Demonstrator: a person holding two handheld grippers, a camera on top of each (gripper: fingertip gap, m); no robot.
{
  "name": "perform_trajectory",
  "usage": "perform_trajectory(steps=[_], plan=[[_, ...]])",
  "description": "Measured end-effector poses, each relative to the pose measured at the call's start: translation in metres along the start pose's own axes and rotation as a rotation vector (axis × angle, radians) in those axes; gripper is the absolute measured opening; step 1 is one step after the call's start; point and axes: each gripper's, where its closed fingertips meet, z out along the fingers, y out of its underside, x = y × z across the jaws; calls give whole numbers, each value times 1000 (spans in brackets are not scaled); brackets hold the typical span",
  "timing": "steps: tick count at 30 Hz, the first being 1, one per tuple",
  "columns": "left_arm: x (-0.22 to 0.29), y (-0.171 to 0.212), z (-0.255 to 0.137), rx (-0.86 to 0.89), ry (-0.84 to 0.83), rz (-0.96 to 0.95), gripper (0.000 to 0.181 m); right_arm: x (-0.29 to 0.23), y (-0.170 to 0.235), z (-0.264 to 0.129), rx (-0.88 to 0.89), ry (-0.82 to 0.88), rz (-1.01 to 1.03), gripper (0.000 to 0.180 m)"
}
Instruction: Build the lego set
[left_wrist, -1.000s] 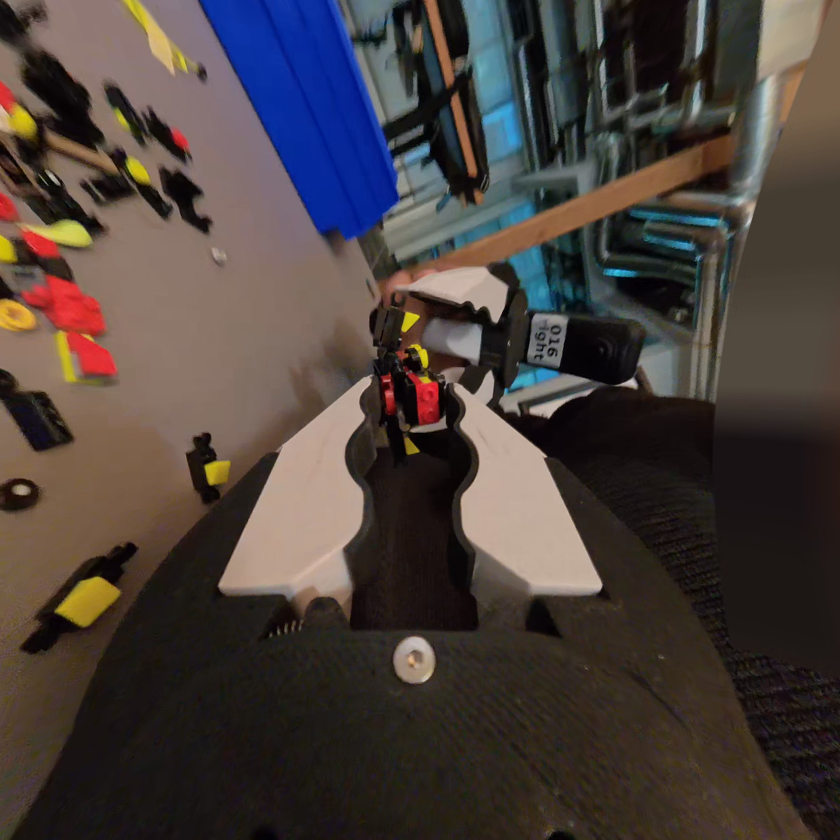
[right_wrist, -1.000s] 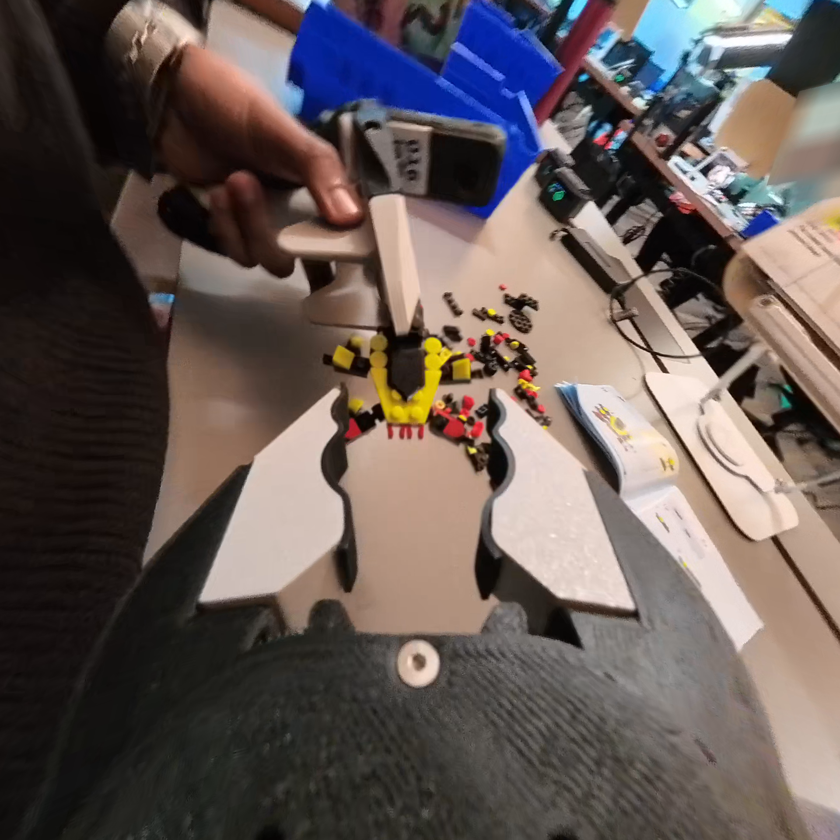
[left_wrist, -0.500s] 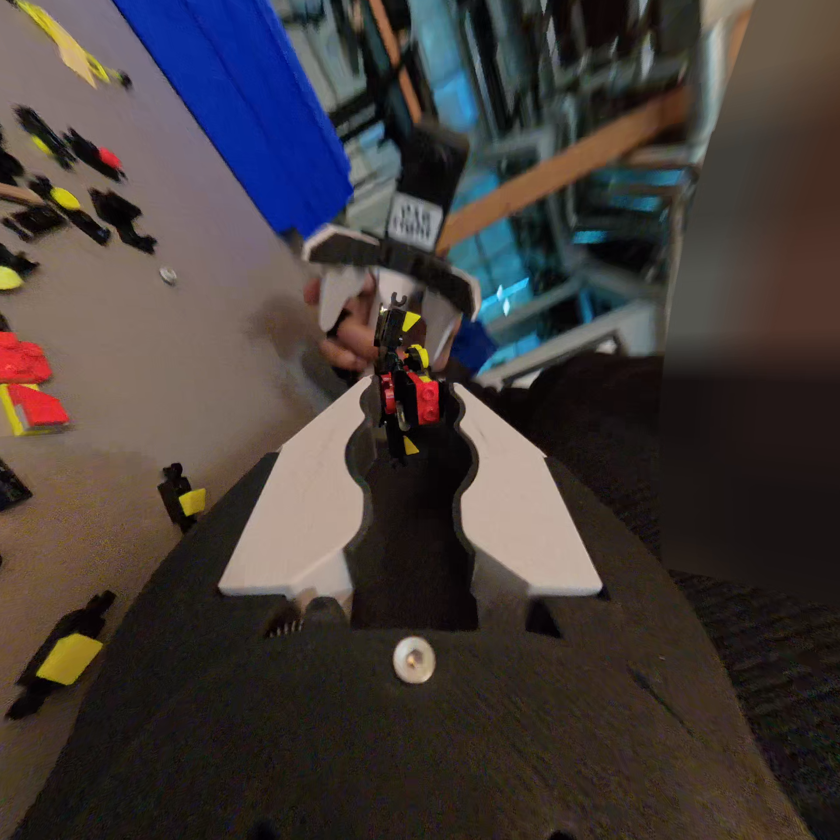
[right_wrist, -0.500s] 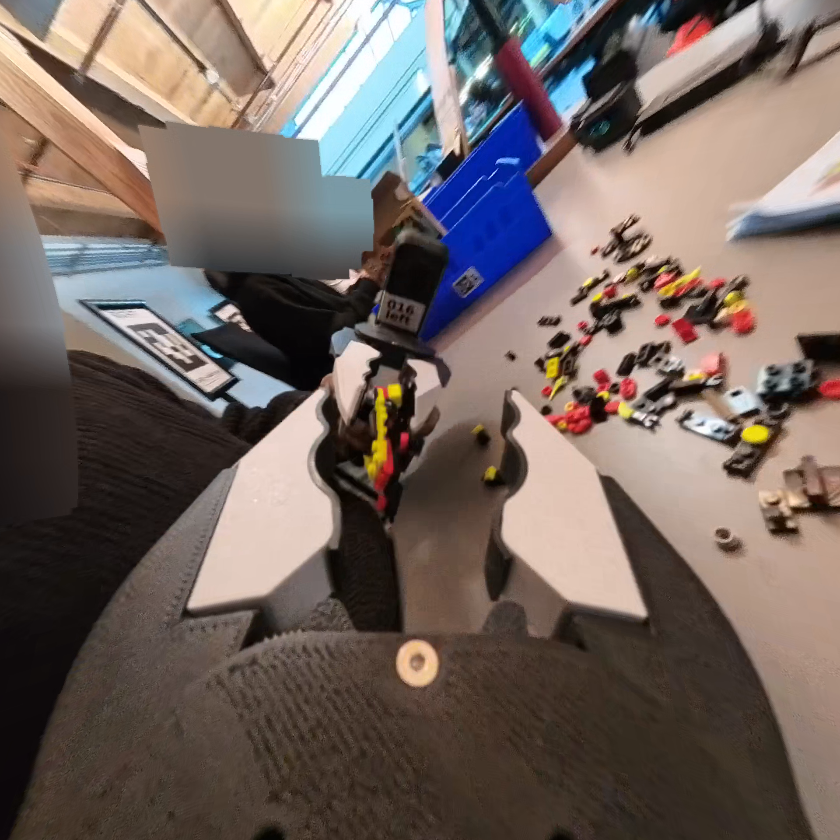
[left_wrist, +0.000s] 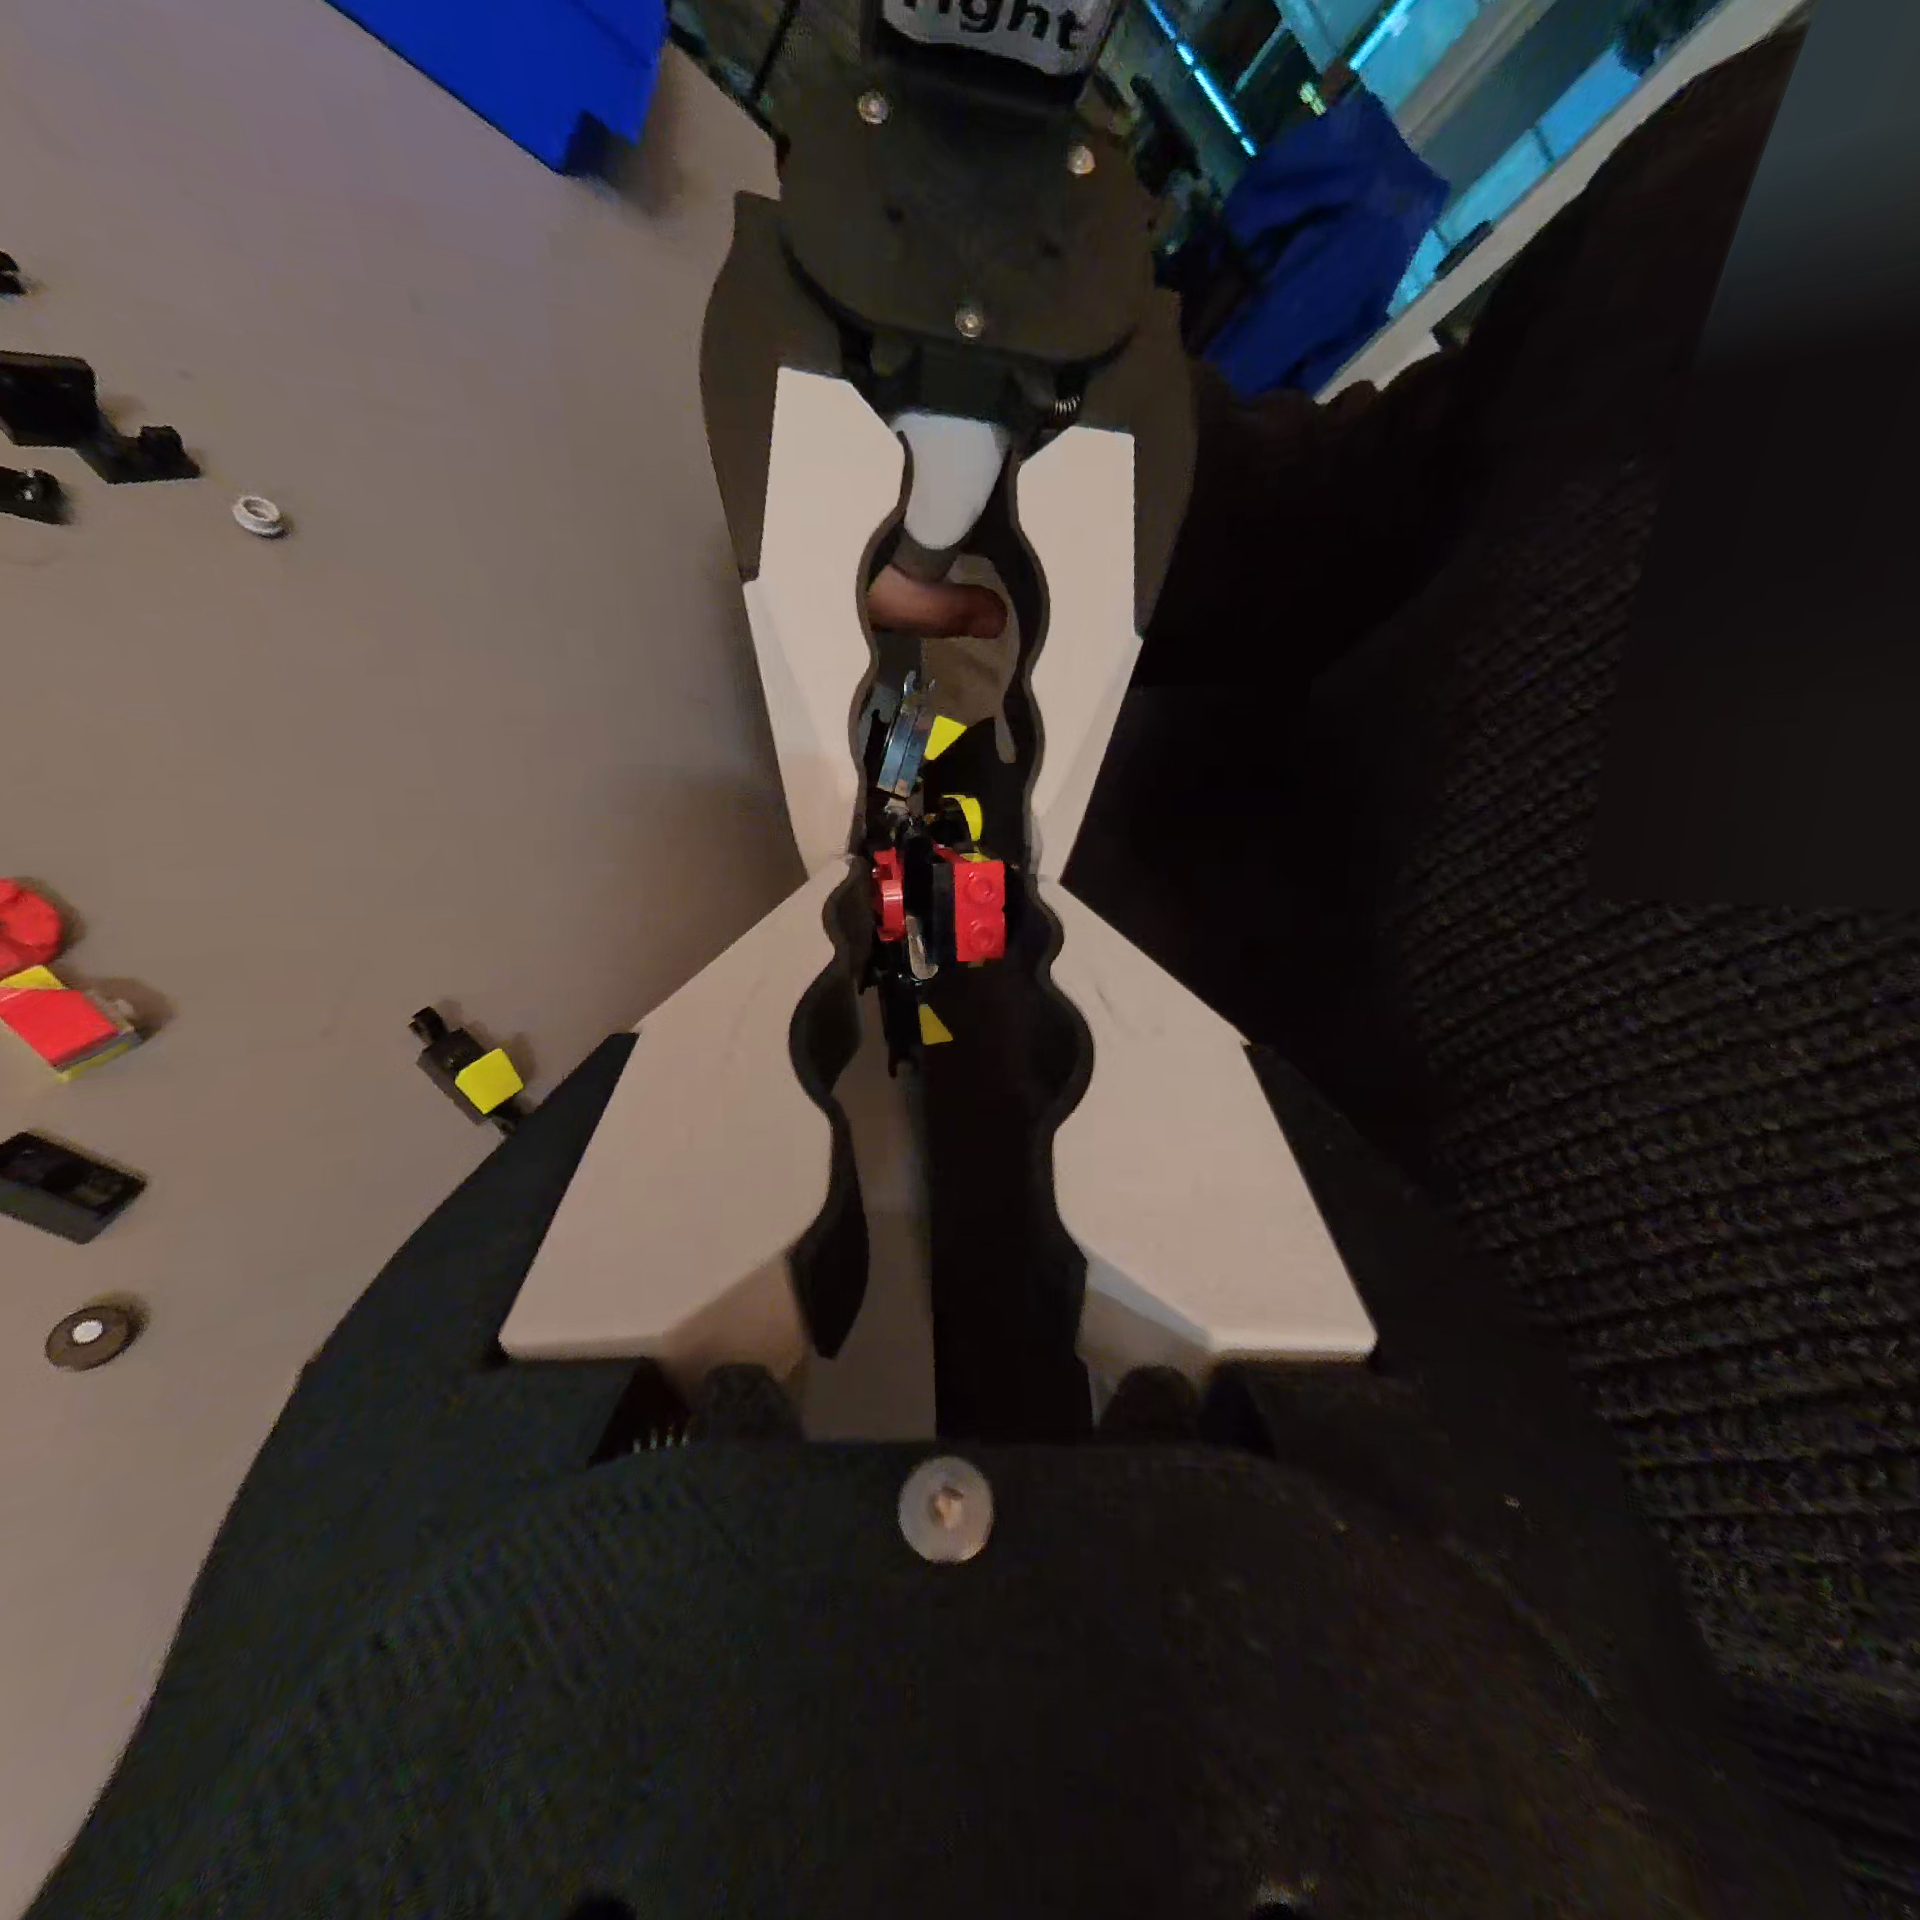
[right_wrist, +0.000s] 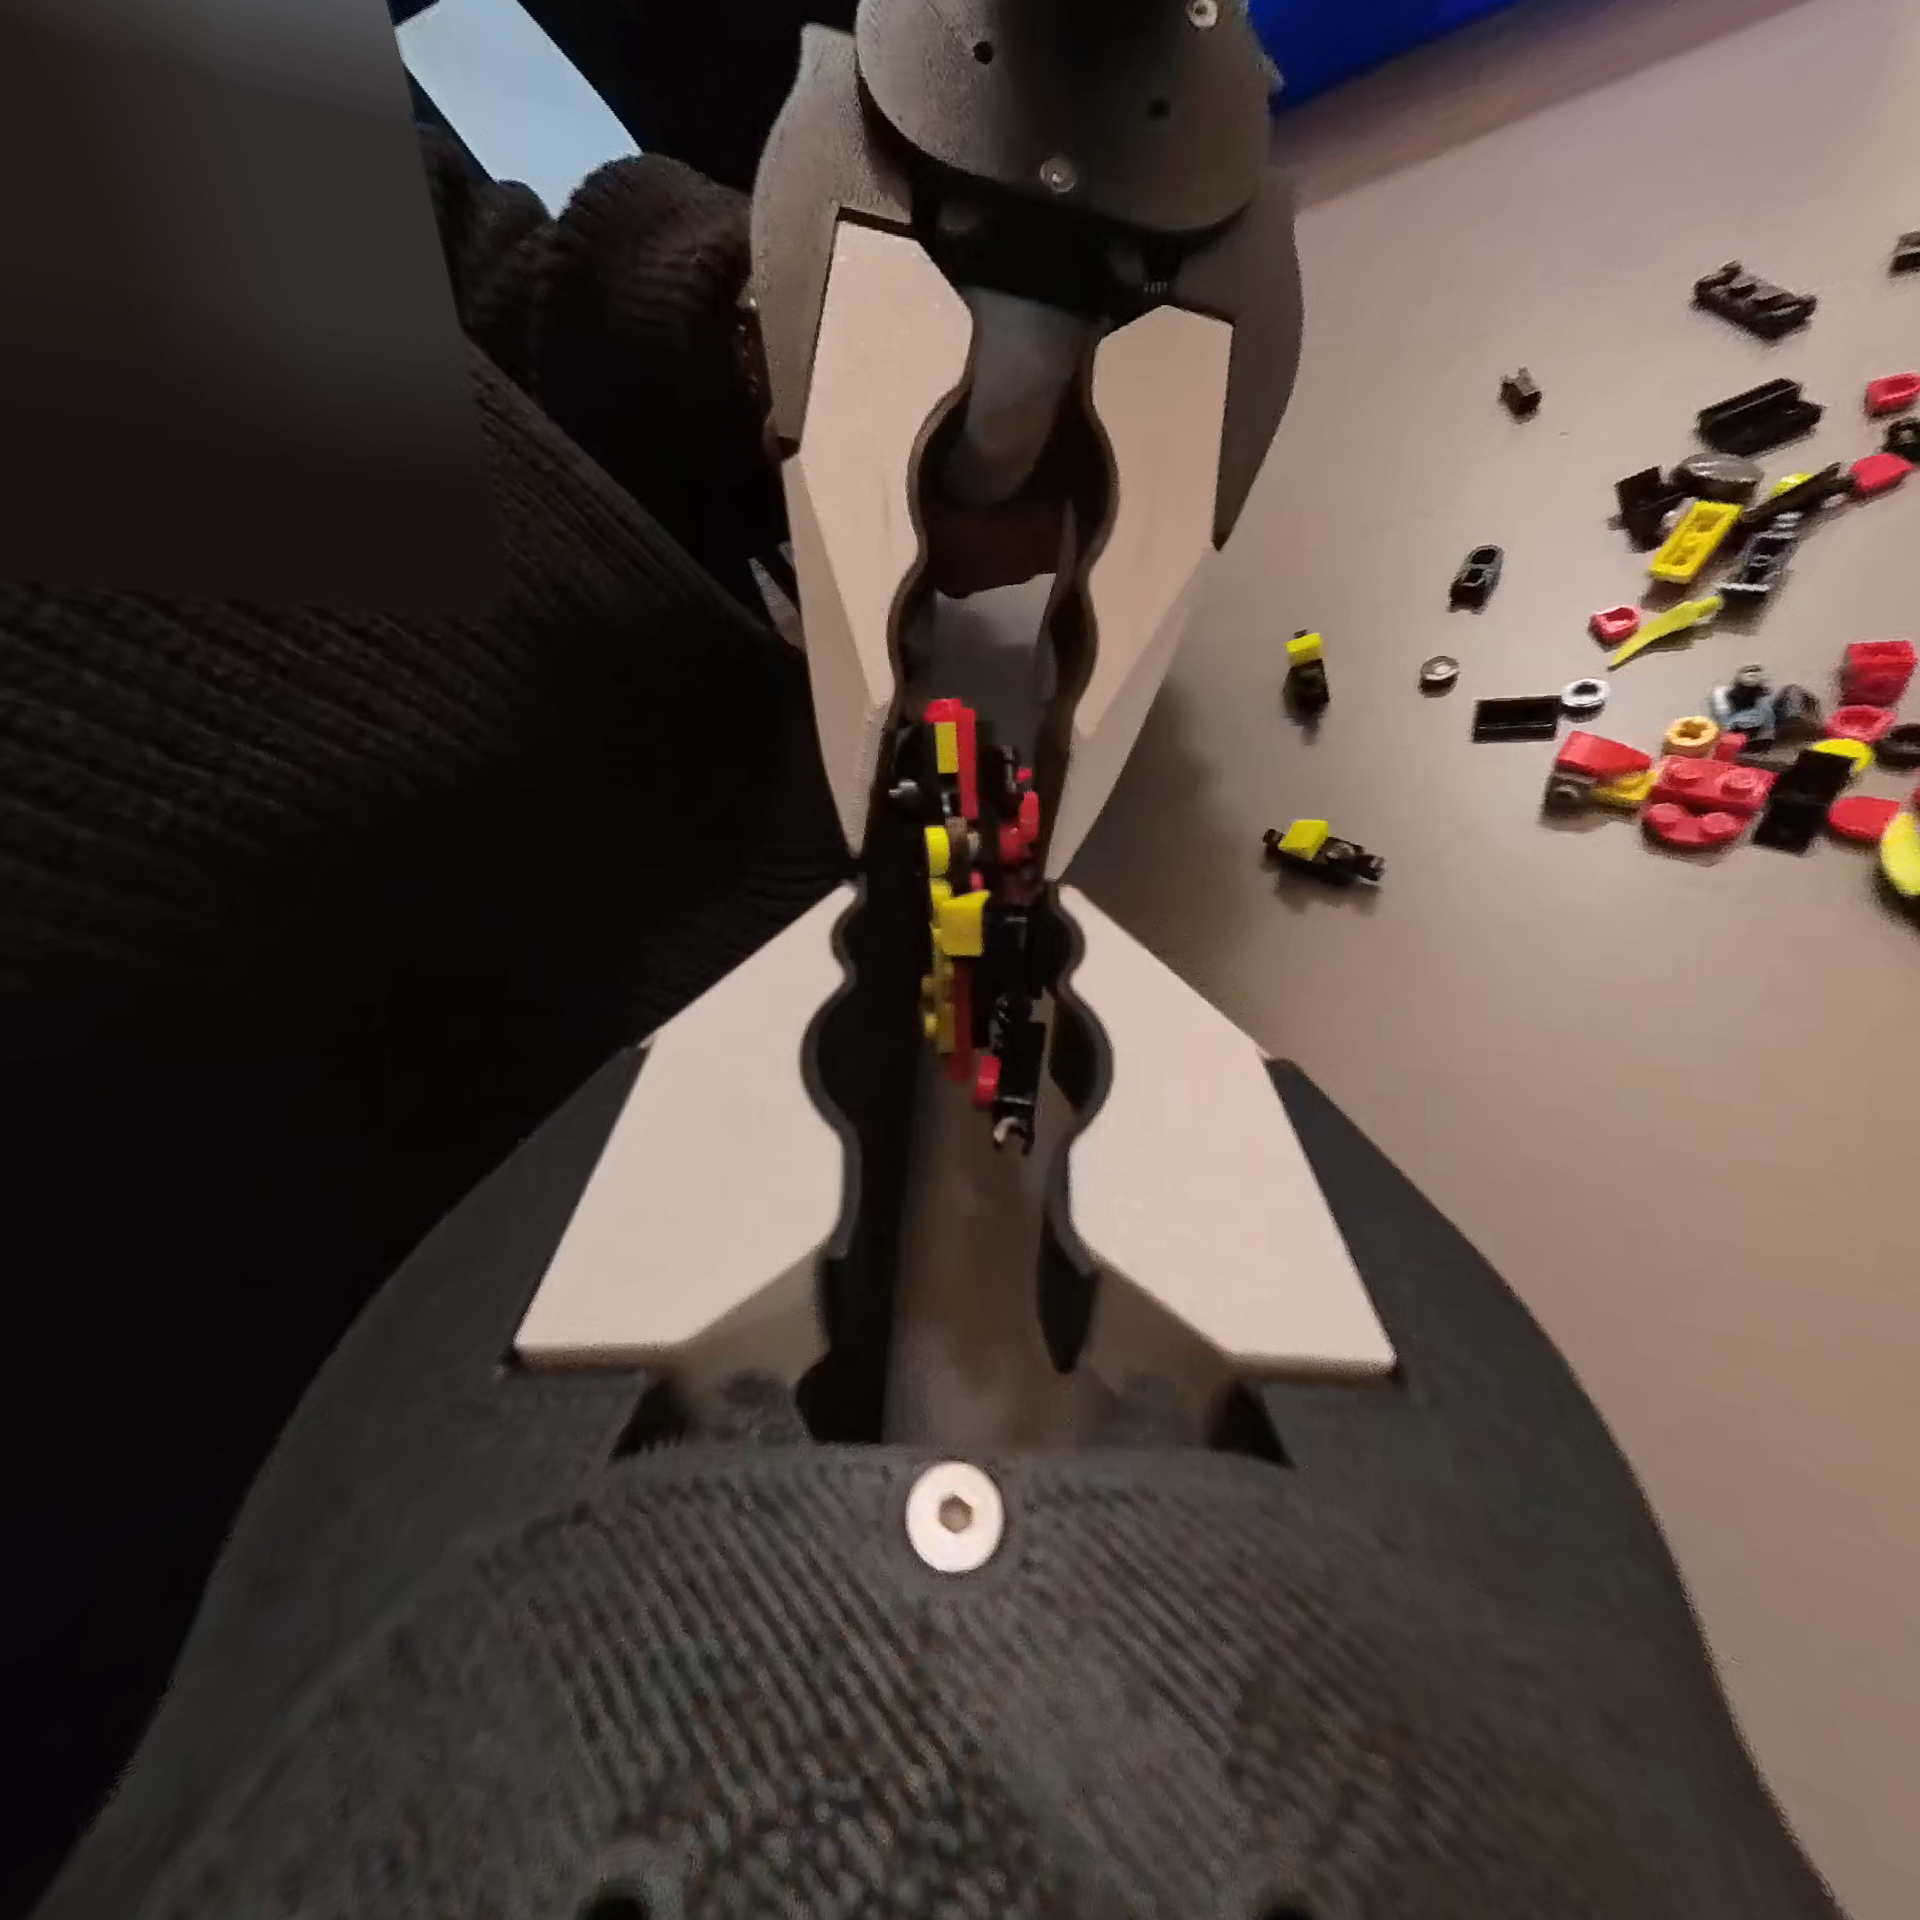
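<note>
Partly built lego model (left_wrist: 940, 914): red, yellow and black, narrow, seen edge-on, held off the surface (left_wrist: 436, 727) between two opposing sets of jaws. Loose lego pieces (right_wrist: 1704, 727), same colours, lie scattered on the surface, well apart from it.

Red-yellow-black lego model (left_wrist: 940, 914) (grey table (left_wrist: 416, 727))
</note>
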Motion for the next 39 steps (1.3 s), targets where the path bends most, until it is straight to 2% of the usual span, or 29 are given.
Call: perform_trajectory(steps=[4,6,7,10,13,18,20,26,39], plan=[[-1,-9,-3,60,-19,12,27,5,-9,-6,57,20,6,23],[-6,-20,-11,133,-48,2,44,13,-23,-18,154,59,23,23],[-8,-24,-15,167,-52,-5,46,16,-31,-26,214,66,45,23],[-7,-36,-22,252,-19,-37,43,27,-47,-44,395,34,198,23],[-8,-40,-22,281,-15,-65,36,32,-54,-49,493,-41,346,22],[-11,-45,-28,341,-26,-106,27,25,-58,-41,489,-71,338,22],[-5,-46,-31,359,11,-106,12,20,-63,-40,504,-92,316,22],[1,-50,-38,372,-37,-4,10,9,-67,-35,485,-88,180,22],[2,-52,-35,403,2,-52,13,7,-65,-35,461,-69,151,22]])
